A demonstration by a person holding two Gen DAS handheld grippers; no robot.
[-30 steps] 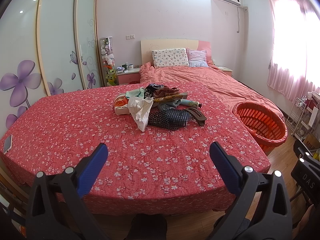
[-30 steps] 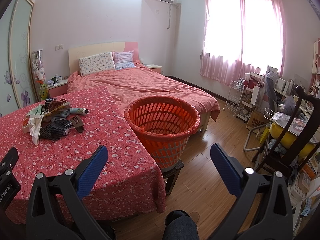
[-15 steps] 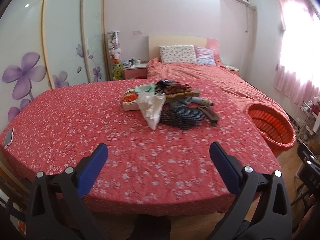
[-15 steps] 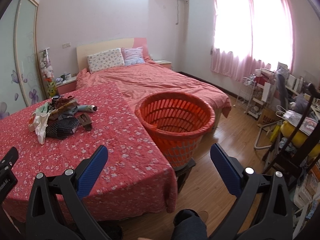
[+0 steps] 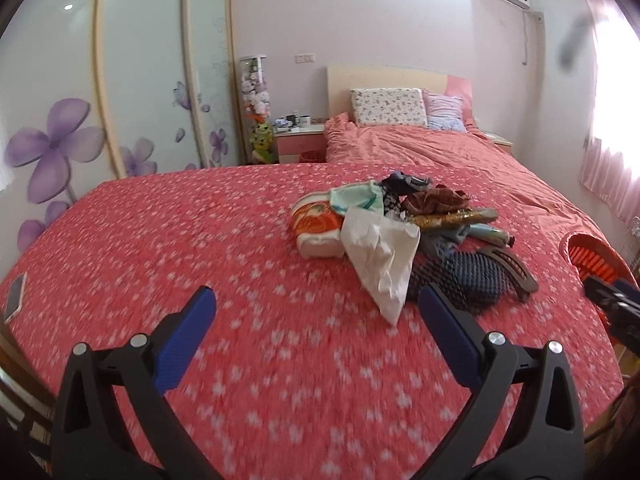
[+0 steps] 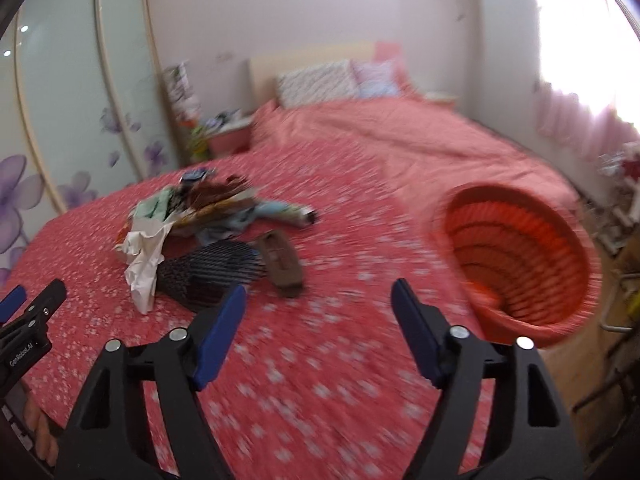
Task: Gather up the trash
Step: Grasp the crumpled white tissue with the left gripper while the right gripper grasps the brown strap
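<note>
Trash pile (image 5: 404,236): sits mid-way on your floral-covered bench (image 5: 200,240), white crumpled bag (image 5: 380,256) foremost. Orange basket (image 6: 520,264): beside the bench's right edge. Your left gripper (image 5: 316,308): fingers released, empty. Your right gripper (image 6: 316,304): fingers closing, nothing between.

Pink-walled bedroom (image 5: 360,20), floral wardrobe (image 5: 120,100), bright window (image 6: 580,40)

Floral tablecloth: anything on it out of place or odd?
Yes. A heap of trash sits mid-table, with a crumpled white bag draped over it. A phone lies alone at the tablecloth's left edge, near slipping off.
</note>
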